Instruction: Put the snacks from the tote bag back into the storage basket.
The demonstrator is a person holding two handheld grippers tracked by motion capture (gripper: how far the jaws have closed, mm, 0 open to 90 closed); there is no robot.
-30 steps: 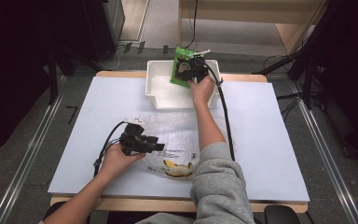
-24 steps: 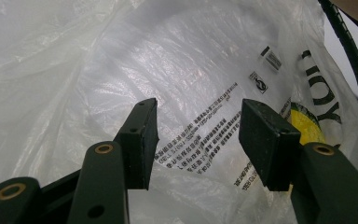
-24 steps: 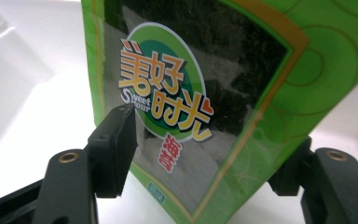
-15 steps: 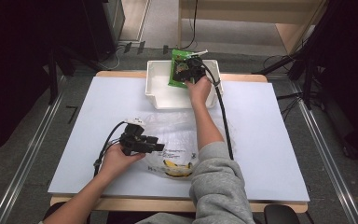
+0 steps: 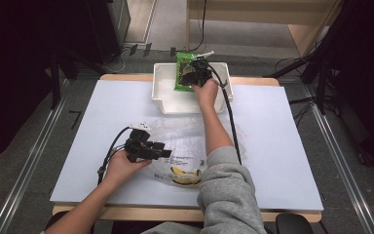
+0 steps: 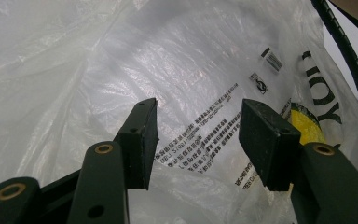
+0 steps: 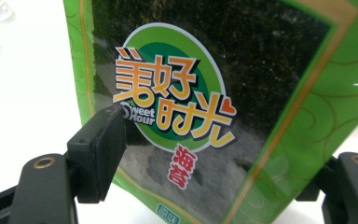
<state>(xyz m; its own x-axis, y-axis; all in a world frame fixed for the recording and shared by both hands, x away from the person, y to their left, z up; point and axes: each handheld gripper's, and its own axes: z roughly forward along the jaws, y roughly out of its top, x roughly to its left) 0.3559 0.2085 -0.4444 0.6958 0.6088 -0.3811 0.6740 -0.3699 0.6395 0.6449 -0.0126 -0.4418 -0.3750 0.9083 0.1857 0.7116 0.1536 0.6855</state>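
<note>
A green seaweed packet (image 5: 180,78) with a dark window leans in the white bin (image 5: 165,100) at the table's far side. My right gripper (image 5: 195,74) is at the packet. In the right gripper view the packet (image 7: 205,70) lies between the jaws of the right gripper (image 7: 219,154). They stand wide and have just been opening; one pad (image 7: 98,154) is in front of the packet's edge and the other is hidden behind it. My left gripper (image 5: 163,152) hovers open over a clear plastic bag (image 5: 185,141) near the front. Nothing is between the pads of the left gripper (image 6: 198,135).
The bag (image 6: 121,56) is crumpled, with black print and a yellow banana picture (image 6: 305,123). The right forearm and its black cable (image 5: 231,126) cross the bag from front to back. White tabletop (image 5: 292,146) lies bare to the left and right.
The right hand and the green packet have shifted only slightly at the bin. The left hand and the bag have kept still.
</note>
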